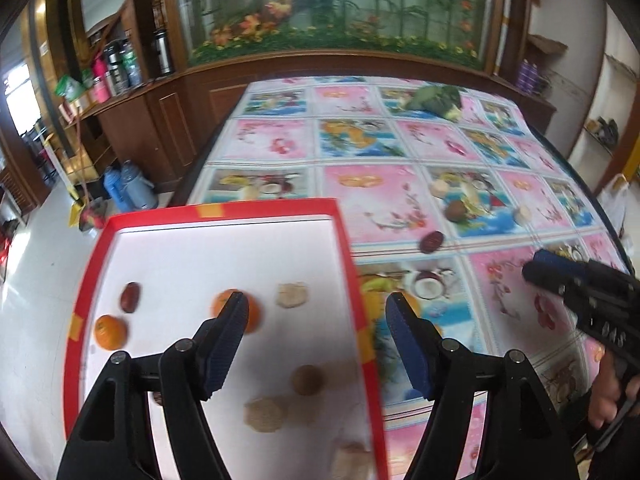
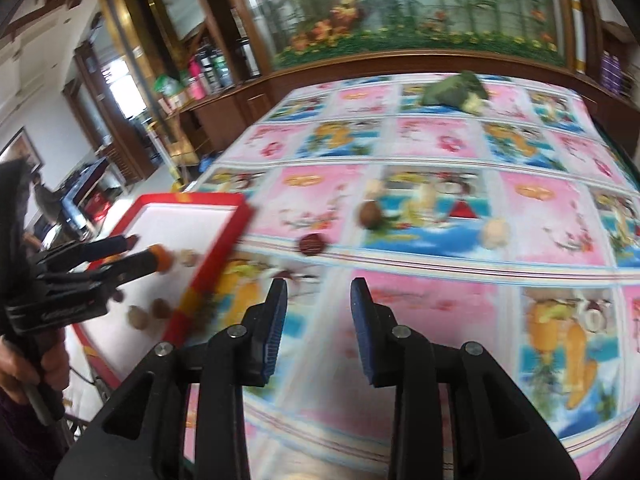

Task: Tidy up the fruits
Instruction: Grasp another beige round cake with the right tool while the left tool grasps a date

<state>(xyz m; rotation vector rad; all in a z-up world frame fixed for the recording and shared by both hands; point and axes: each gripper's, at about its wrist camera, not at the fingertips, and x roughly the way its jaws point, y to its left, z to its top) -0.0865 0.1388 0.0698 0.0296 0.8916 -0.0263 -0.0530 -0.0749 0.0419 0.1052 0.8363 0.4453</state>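
Dark wooden cabinetry (image 1: pixel 168 100) is lining the far wall, framing a large glass aquarium (image 1: pixel 332 8) (plants and orange flowers inside). Flasks (image 1: pixel 116 66) are standing on a side shelf. Daylight is glaring off the pale tiled floor (image 1: pixel 36 280).

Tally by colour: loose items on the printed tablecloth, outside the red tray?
Brown: 1, round brown fruit
Dark red: 1, oval dark red date
Pale beige: 1, lumpy pale beige piece
Green: 1, green leafy bundle at the far edge
Total: 4
The pale patch next to the brown fruit looks like cloth print, so it is not counted.
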